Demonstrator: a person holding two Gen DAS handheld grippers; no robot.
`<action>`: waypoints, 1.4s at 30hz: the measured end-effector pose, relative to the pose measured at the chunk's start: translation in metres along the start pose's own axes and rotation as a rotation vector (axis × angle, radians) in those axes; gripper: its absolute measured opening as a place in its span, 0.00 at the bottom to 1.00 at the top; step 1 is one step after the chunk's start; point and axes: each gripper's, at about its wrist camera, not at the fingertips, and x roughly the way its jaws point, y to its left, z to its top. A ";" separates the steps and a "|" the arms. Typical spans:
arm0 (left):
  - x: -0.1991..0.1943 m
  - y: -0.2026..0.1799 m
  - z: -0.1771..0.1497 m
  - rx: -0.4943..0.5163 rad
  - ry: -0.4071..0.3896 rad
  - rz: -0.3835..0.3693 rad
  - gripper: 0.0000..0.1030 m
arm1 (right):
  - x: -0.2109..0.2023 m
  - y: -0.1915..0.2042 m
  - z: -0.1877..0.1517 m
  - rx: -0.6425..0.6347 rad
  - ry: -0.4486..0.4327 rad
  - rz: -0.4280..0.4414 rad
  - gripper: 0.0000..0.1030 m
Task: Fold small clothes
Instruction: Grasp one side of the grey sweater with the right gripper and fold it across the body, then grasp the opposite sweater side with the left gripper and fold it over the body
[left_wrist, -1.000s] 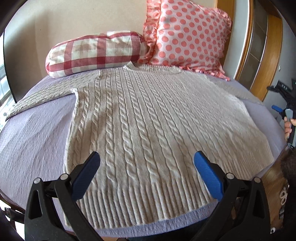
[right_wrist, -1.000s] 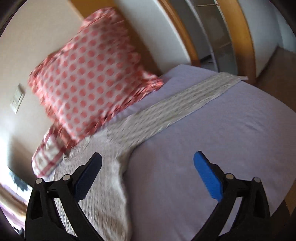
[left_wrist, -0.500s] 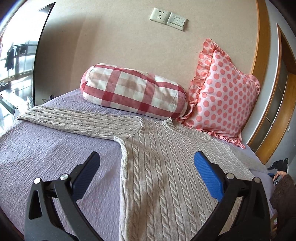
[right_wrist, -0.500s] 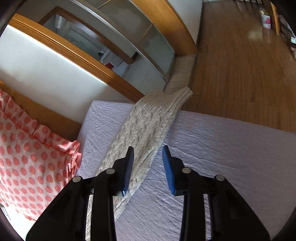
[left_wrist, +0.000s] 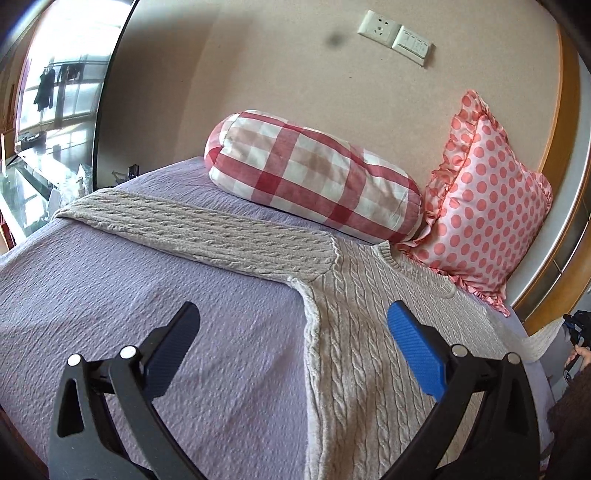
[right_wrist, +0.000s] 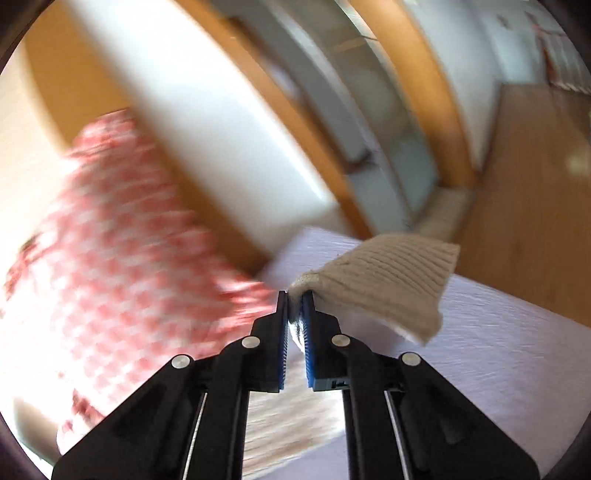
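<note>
Half a second ago the right gripper (right_wrist: 295, 301) hovered over the sleeve; now it has clamped the cuff (right_wrist: 384, 280), lifted off the bed (right_wrist: 517, 350). The left gripper (left_wrist: 291, 339) hangs spread wide above the sweater (left_wrist: 354, 332), straddling its side edge.

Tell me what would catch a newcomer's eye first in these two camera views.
Probably the cream cable-knit sweater spread flat on the purple bedspread, one sleeve stretched out toward the window. Behind it lie a red plaid bolster and a pink polka-dot pillow by the wall. The right gripper pinches the other sleeve's cuff, lifted off the bed.
</note>
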 end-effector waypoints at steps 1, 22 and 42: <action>0.000 0.008 0.004 -0.024 0.003 0.001 0.98 | -0.004 0.033 -0.006 -0.047 0.011 0.076 0.08; 0.055 0.184 0.079 -0.450 0.090 0.079 0.91 | 0.012 0.226 -0.194 -0.399 0.495 0.436 0.61; 0.077 0.270 0.115 -0.655 0.092 0.219 0.06 | -0.007 0.165 -0.180 -0.321 0.440 0.422 0.67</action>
